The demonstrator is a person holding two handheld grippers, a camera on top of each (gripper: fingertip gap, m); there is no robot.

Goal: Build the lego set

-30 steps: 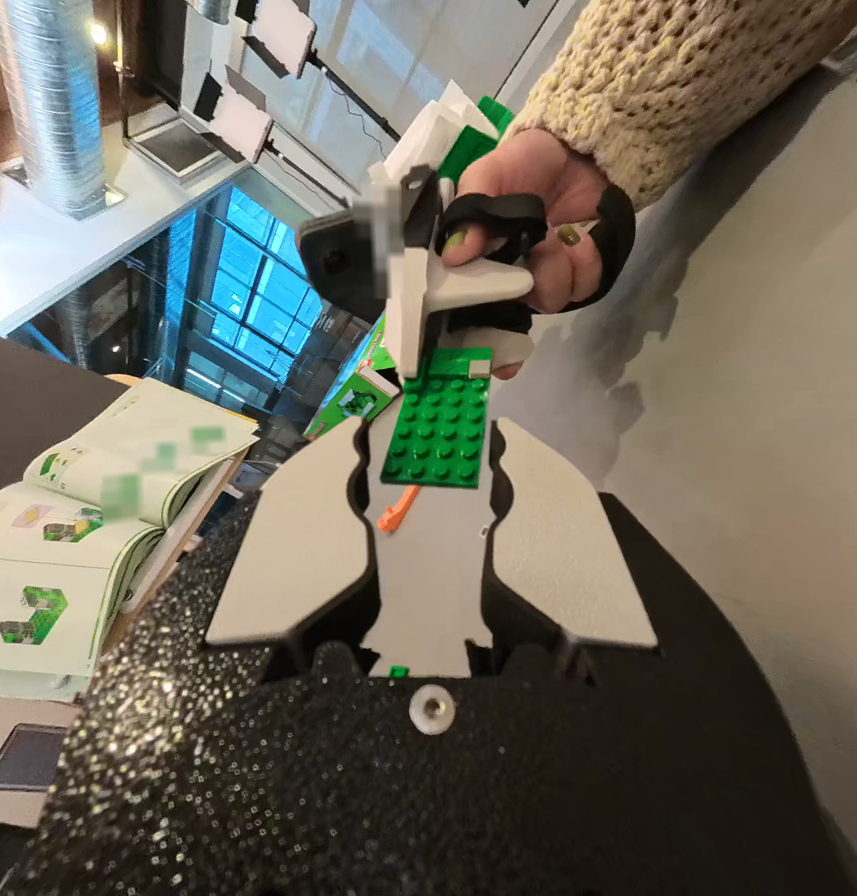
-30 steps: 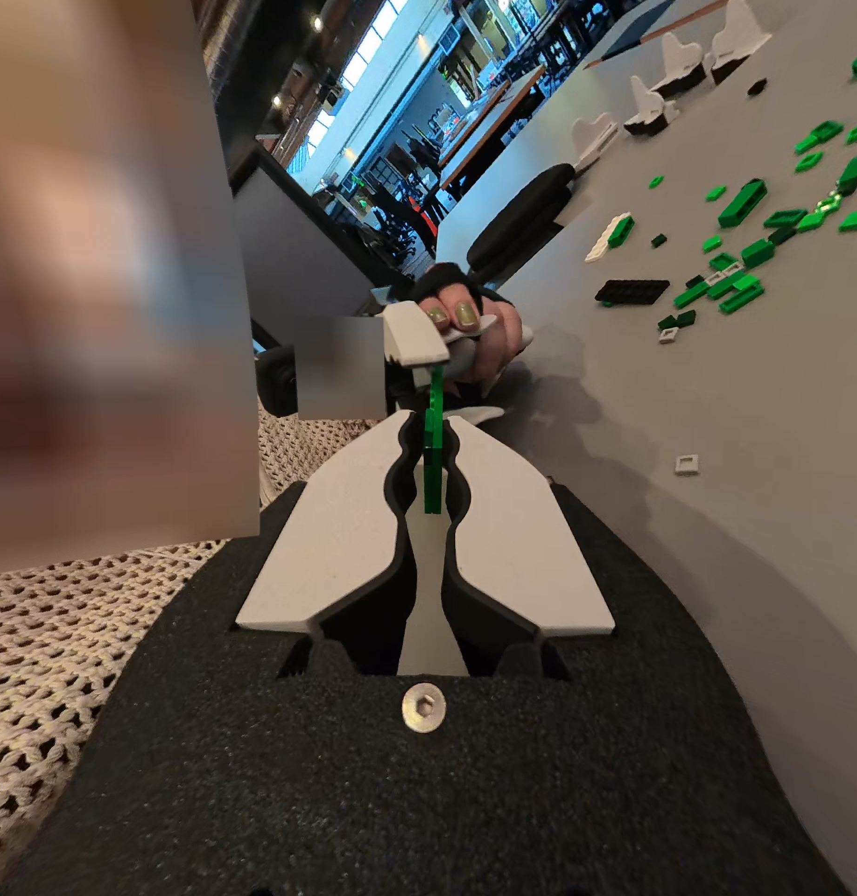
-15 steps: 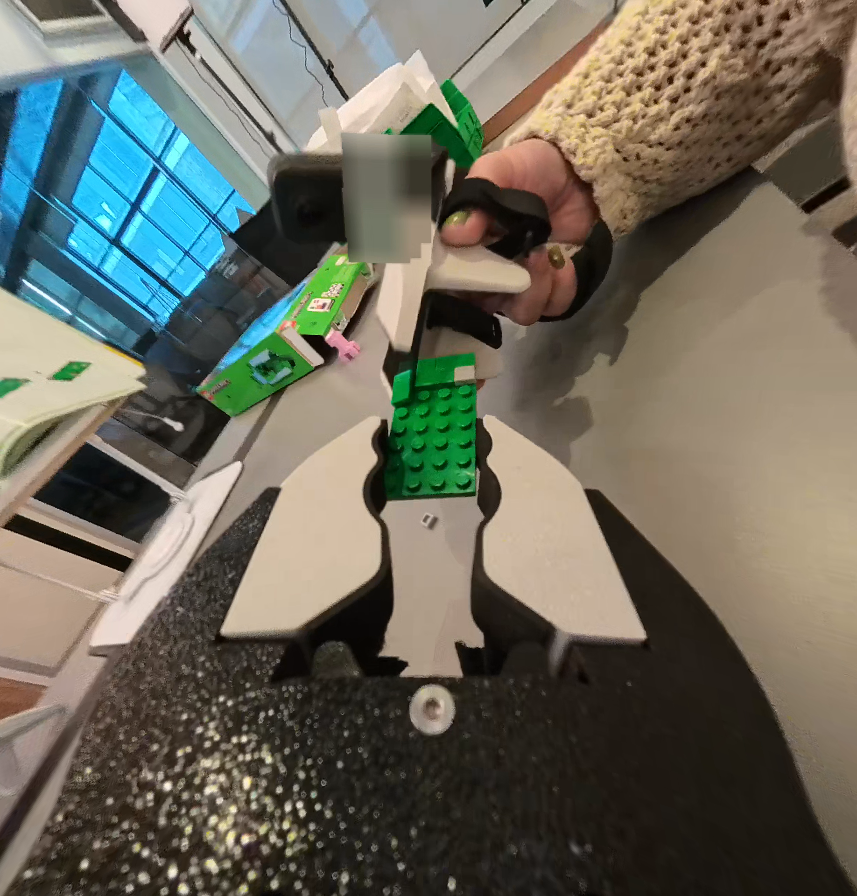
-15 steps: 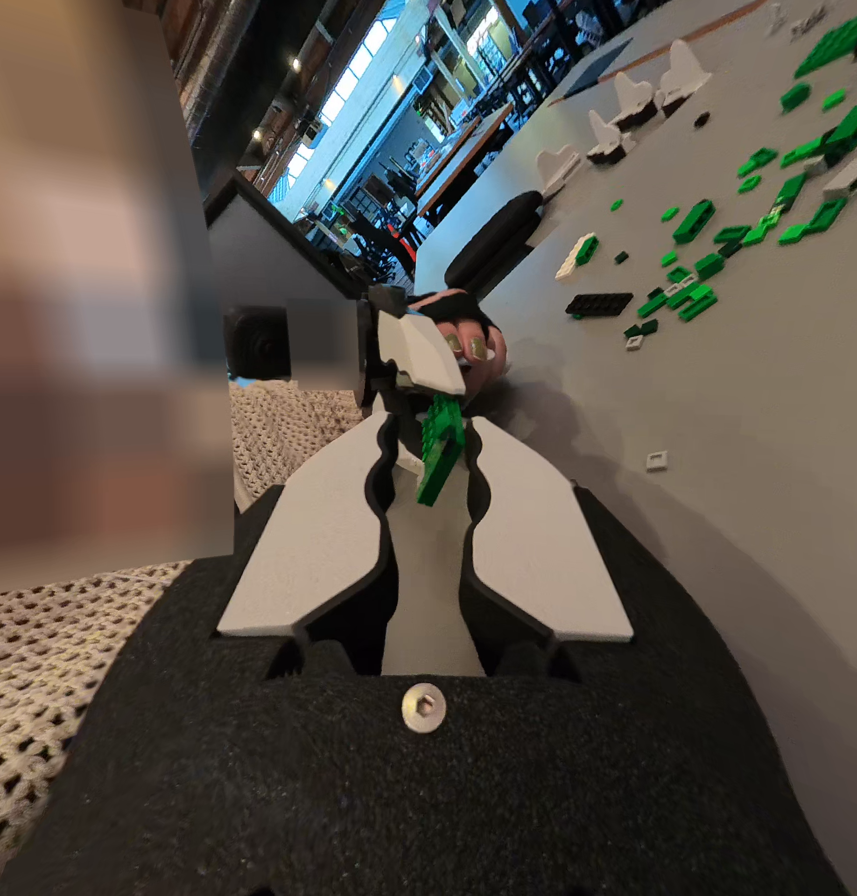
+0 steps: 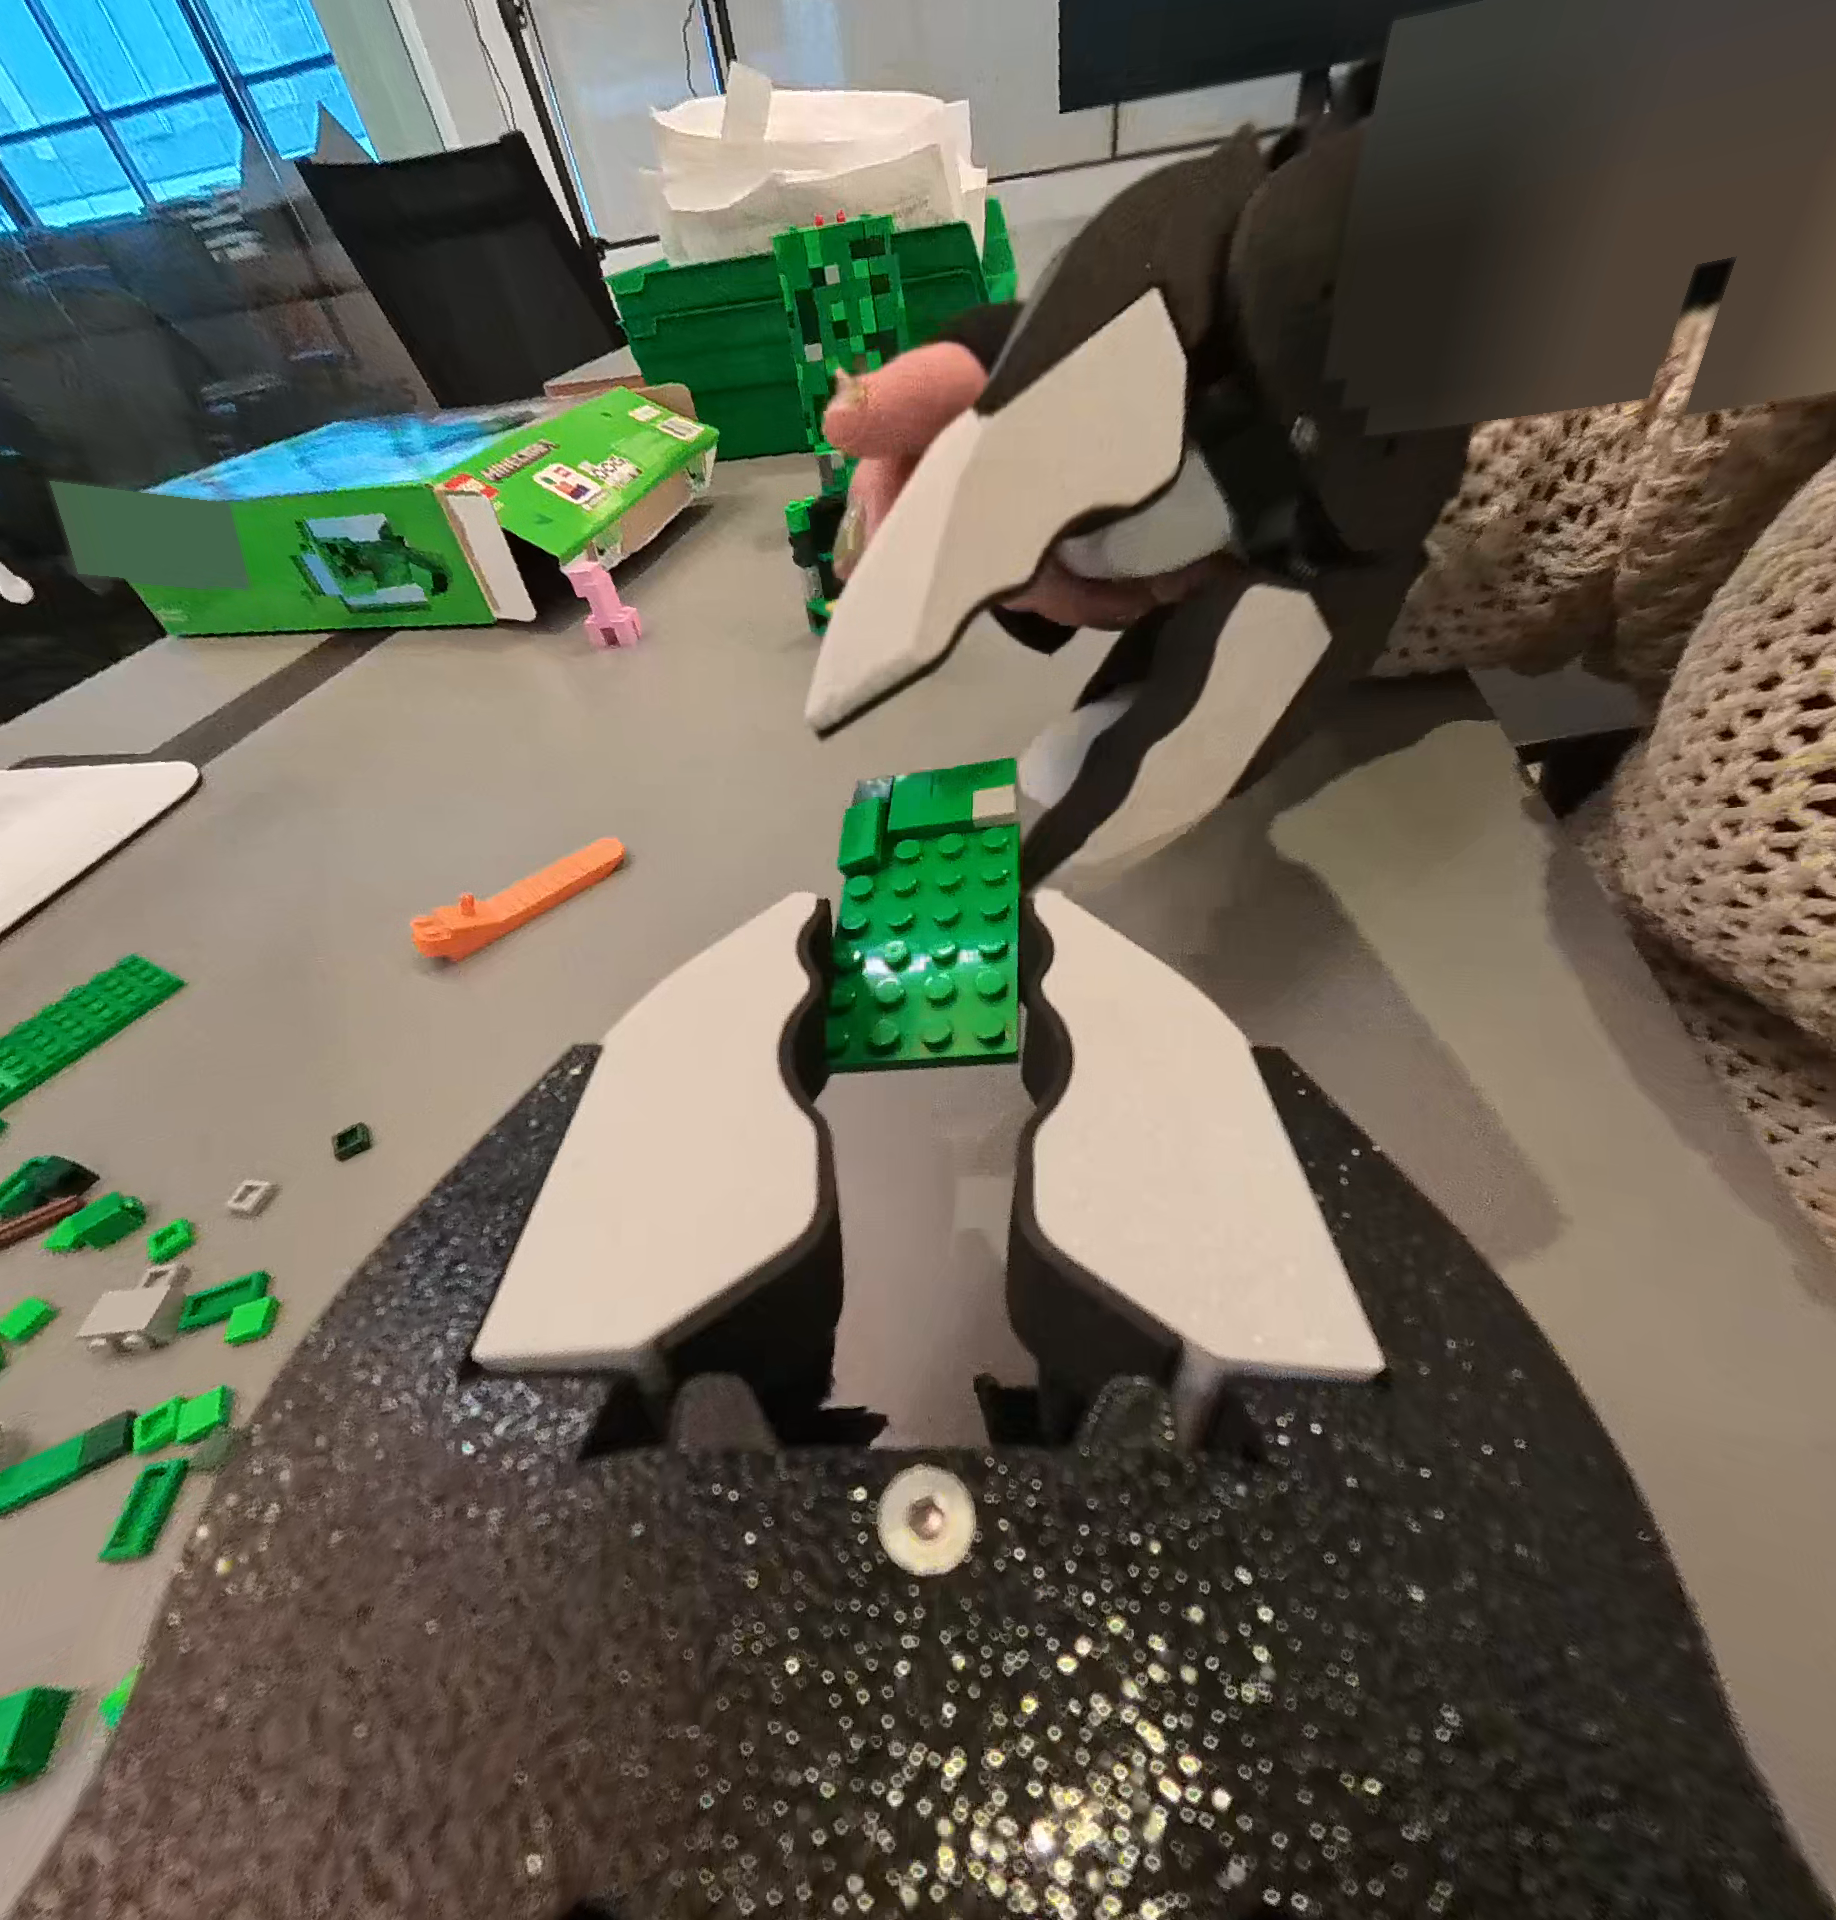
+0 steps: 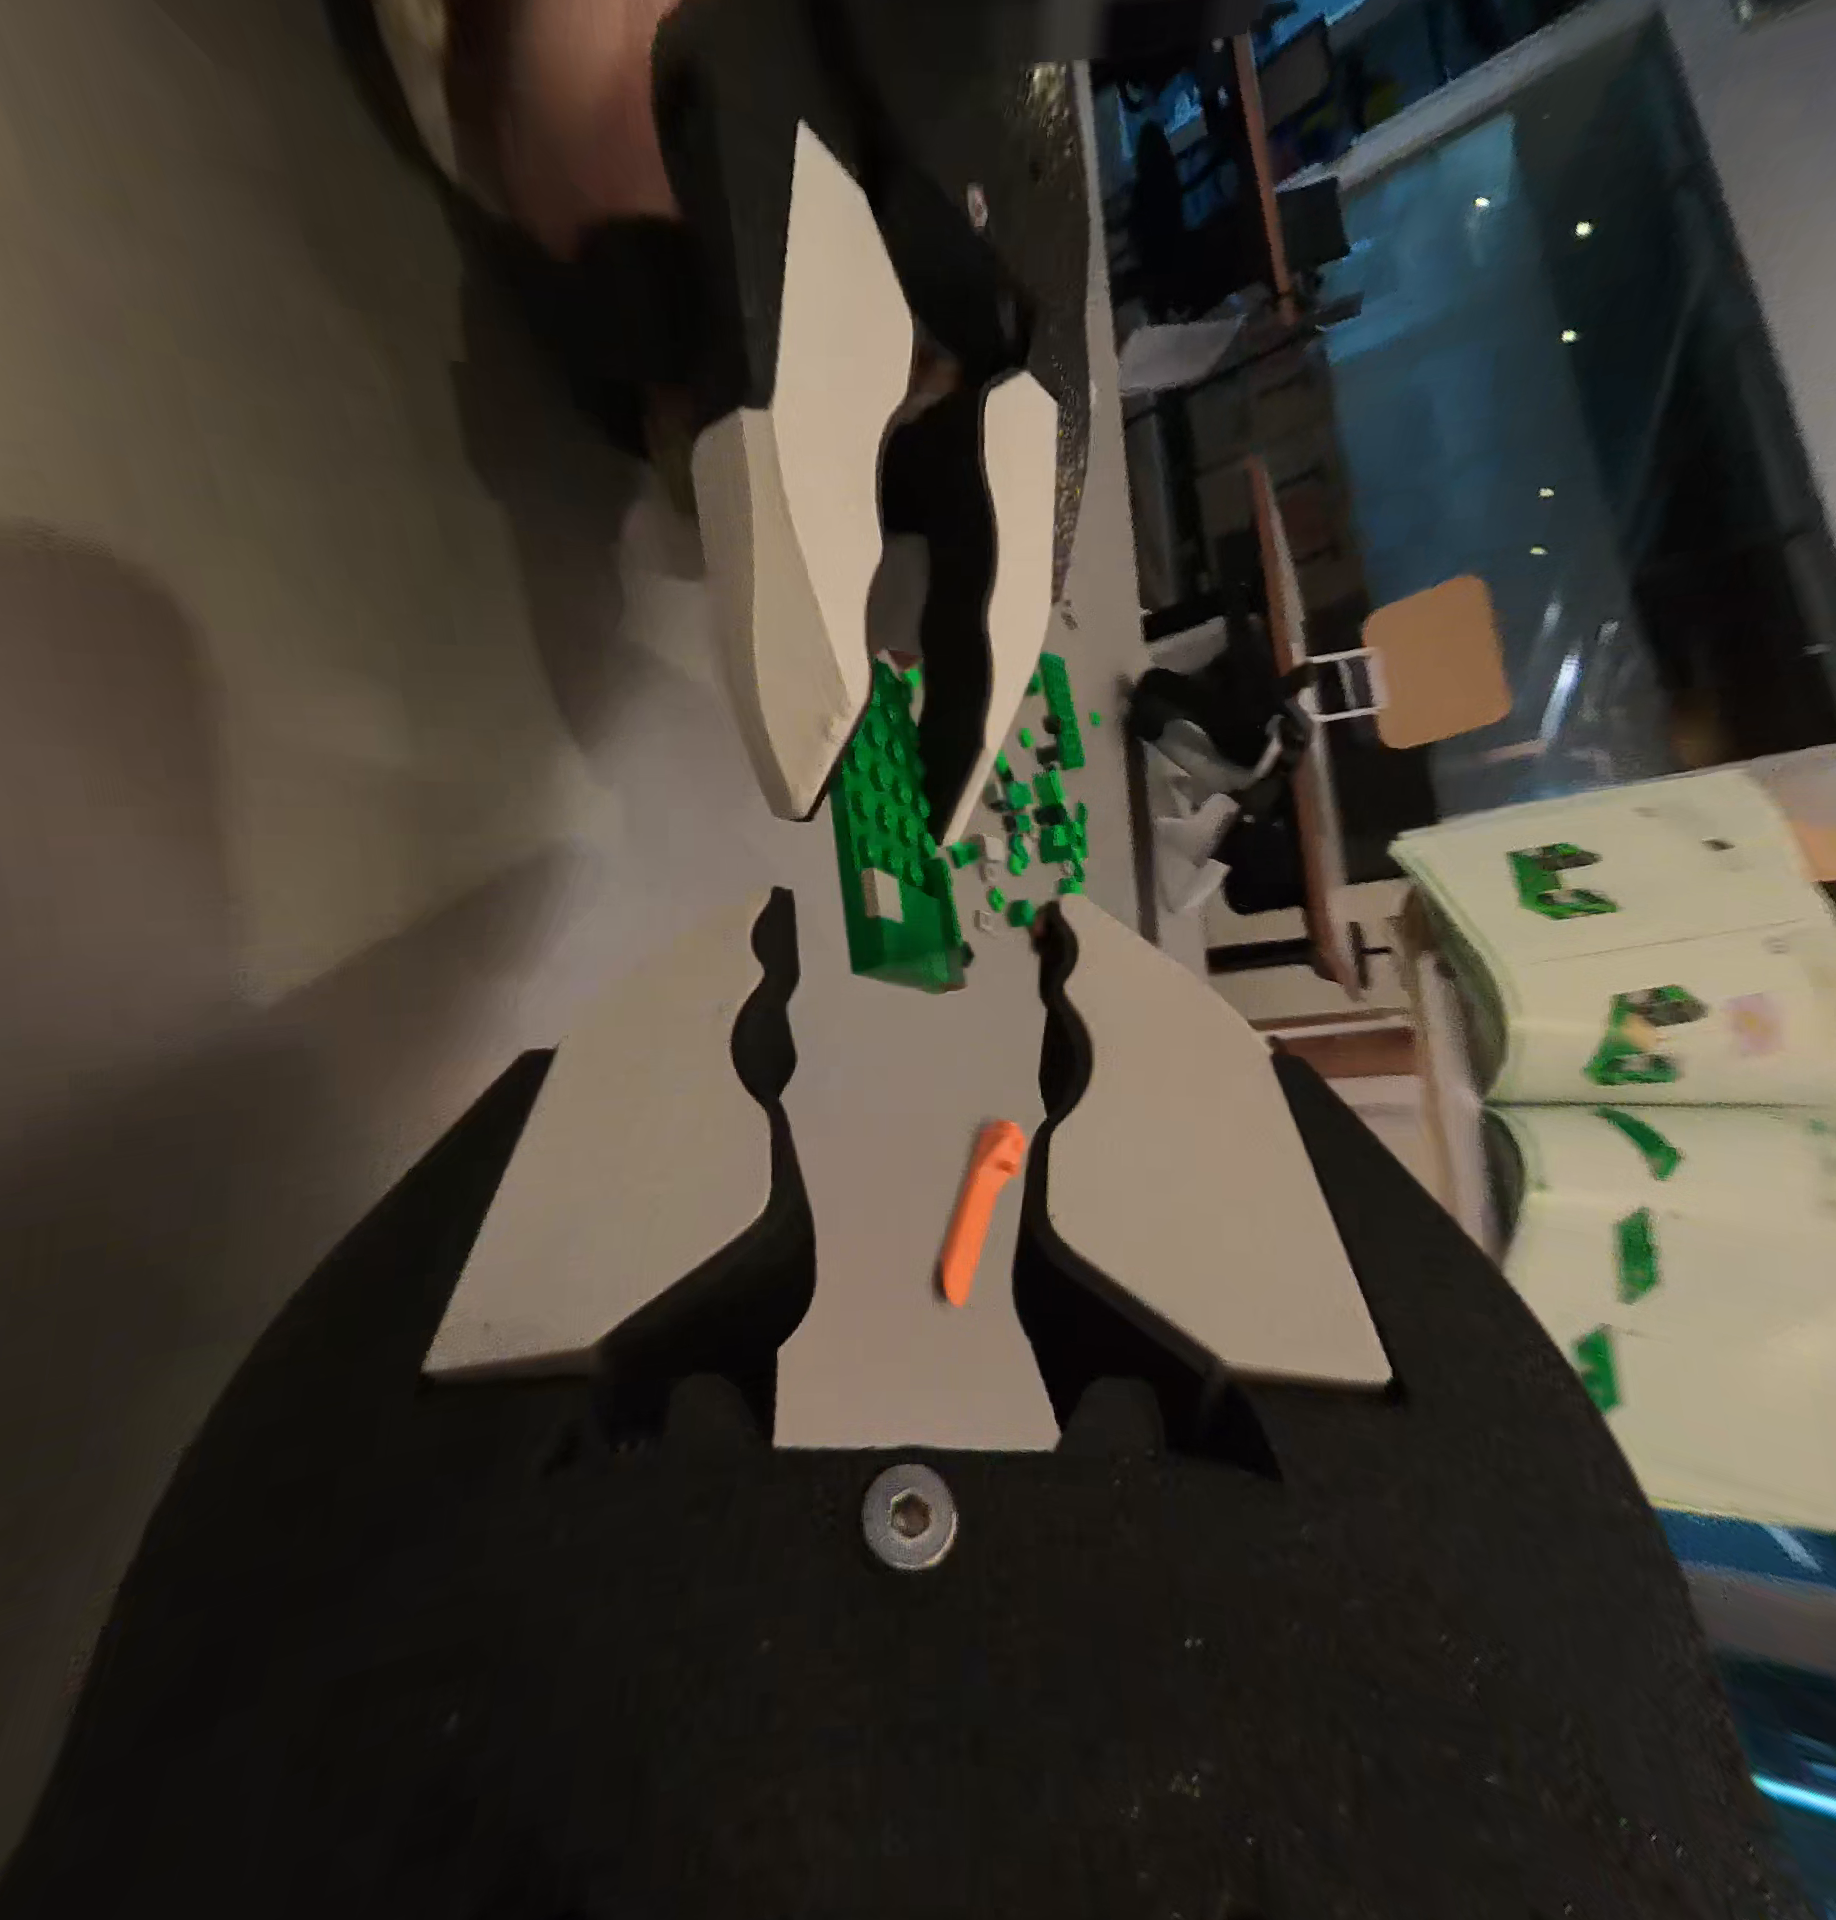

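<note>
We keep the green plate clamped in the left gripper above the table, studs up (right gripper is open, empty), w/ no tilt while adding pcs.

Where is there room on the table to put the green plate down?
Bare table lies between the orange tool and the green box, and right of the green plate. The loose bricks crowd the left edge.
</note>
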